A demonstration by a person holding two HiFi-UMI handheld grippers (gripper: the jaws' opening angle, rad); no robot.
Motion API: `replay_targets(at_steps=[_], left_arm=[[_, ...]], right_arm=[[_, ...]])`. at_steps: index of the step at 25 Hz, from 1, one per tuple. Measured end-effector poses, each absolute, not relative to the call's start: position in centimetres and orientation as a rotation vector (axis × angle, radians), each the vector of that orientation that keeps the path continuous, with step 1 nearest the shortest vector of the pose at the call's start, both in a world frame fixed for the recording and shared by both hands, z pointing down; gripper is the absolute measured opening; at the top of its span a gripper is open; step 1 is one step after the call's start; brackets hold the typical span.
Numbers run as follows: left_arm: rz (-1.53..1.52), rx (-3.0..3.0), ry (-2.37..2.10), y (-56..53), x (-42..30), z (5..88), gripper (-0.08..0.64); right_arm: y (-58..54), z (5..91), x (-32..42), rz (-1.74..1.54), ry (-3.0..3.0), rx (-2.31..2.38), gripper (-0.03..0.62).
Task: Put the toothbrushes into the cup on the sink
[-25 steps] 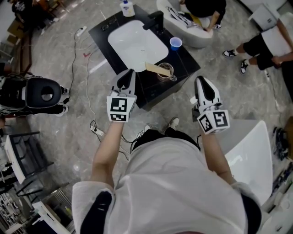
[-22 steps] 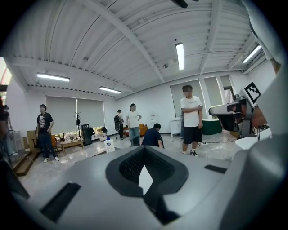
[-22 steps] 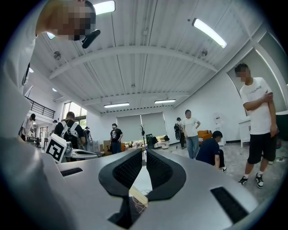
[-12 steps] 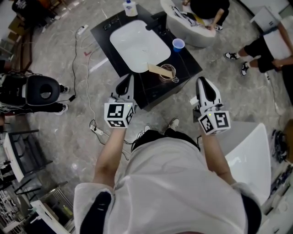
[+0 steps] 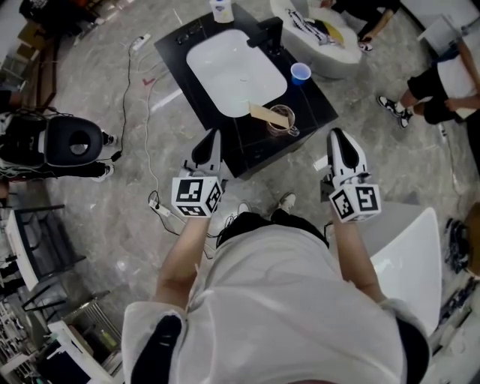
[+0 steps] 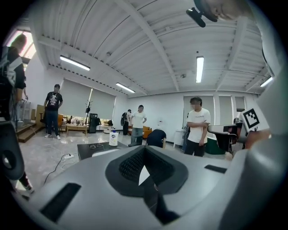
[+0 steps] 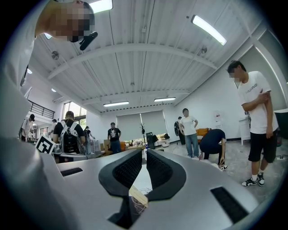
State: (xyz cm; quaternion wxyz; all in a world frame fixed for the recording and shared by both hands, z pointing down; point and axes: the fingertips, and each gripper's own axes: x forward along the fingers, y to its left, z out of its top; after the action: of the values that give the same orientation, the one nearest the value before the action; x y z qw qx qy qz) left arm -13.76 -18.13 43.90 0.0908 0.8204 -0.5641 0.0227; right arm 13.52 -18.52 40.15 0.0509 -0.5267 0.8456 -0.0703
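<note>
A clear glass cup [image 5: 283,121] stands on the black counter [image 5: 250,152] just right of the white sink basin [image 5: 232,71]. Wooden toothbrushes [image 5: 263,114] lean out of the cup toward the left. My left gripper [image 5: 211,136] hovers at the counter's near edge, shut with nothing in it [image 6: 143,149]. To the right, off the counter's corner, my right gripper [image 5: 336,136] also looks shut and empty [image 7: 145,152]. Through the gap under its jaws I see a toothbrush [image 7: 138,196] and the cup below it.
A blue cup [image 5: 300,72] and a soap bottle [image 5: 221,9] stand on the counter's far side. A black seat-like unit [image 5: 71,142] is at the left, a white tub [image 5: 412,259] at the right. Cables [image 5: 154,206] lie on the floor. People stand and crouch farther off.
My left gripper has drawn back from the counter toward my body and rolled a little. The right gripper has stayed where it was.
</note>
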Motion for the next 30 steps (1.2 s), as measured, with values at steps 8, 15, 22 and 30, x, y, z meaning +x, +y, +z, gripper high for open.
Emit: replay_targets(at_steps=[8, 15, 22, 30], left_arm=[[0.047, 2.426, -1.711, -18.5, -14.7, 43.9, 0.003], [0.024, 2.426, -1.707, -19.2, -14.7, 43.4, 0.003], [0.052, 2.423, -1.714, -19.2, -14.9, 43.8, 0.003], [0.062, 2.407, -1.724, -19.6, -15.4, 44.0, 0.003]], right_arm=[[-19.1, 40.3, 13.4, -0.200, 2.584, -1.618, 0.054], [-19.5, 39.7, 13.5, -0.188, 2.584, -1.620, 0.054], [-20.0, 40.1, 13.3, -0.217, 2.589, -1.611, 0.054], [-20.7, 39.9, 12.9, -0.223, 2.591, -1.598, 0.054]])
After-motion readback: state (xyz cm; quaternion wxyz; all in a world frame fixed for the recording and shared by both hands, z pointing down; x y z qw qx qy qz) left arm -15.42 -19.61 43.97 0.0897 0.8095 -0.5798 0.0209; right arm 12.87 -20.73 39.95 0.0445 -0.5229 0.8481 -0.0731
